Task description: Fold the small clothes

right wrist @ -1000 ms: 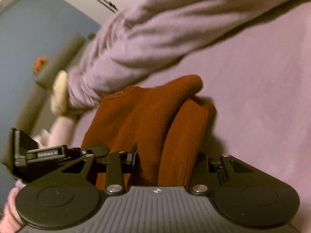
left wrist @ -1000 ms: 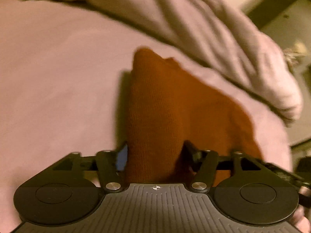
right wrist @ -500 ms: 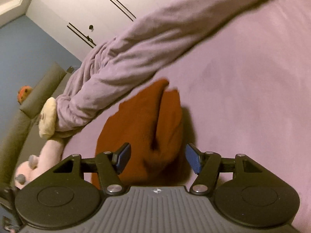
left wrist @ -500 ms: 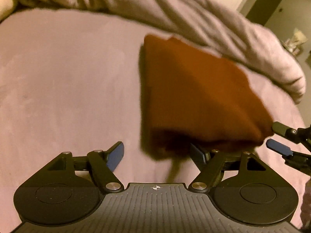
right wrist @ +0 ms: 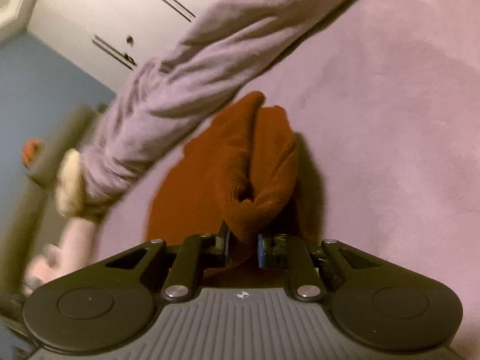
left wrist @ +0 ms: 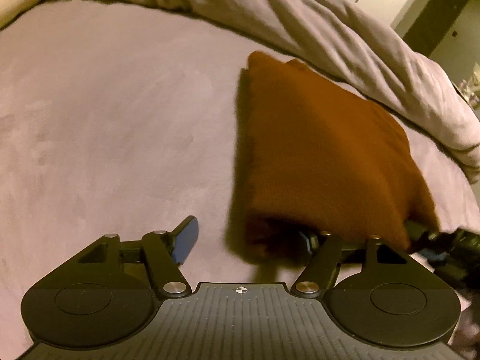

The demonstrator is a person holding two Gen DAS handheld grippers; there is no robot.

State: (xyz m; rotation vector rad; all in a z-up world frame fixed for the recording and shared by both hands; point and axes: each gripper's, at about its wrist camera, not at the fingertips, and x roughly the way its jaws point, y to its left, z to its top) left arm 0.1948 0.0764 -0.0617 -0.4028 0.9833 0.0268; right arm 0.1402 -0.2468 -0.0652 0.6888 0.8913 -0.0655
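Lying on the mauve bedsheet [left wrist: 120, 120] in the left wrist view, the folded rust-brown garment [left wrist: 324, 150] runs lengthwise away from the camera toward the rumpled duvet [left wrist: 330, 30]. The left gripper [left wrist: 249, 237] stands wide, its jaws having just closed a little, gripping nothing; the garment's near edge overhangs one finger.

From the right wrist view, the right gripper [right wrist: 243, 246] has just closed, pinching the garment's [right wrist: 255, 165] bunched near end.

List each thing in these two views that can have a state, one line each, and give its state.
Rust garment: folded, lying on the bed.
Right gripper: just closed, shut on the garment's near edge.
Left gripper: open, nothing pinched.
Lilac blanket: bunched up behind the garment.
Lilac bed sheet: spread flat.
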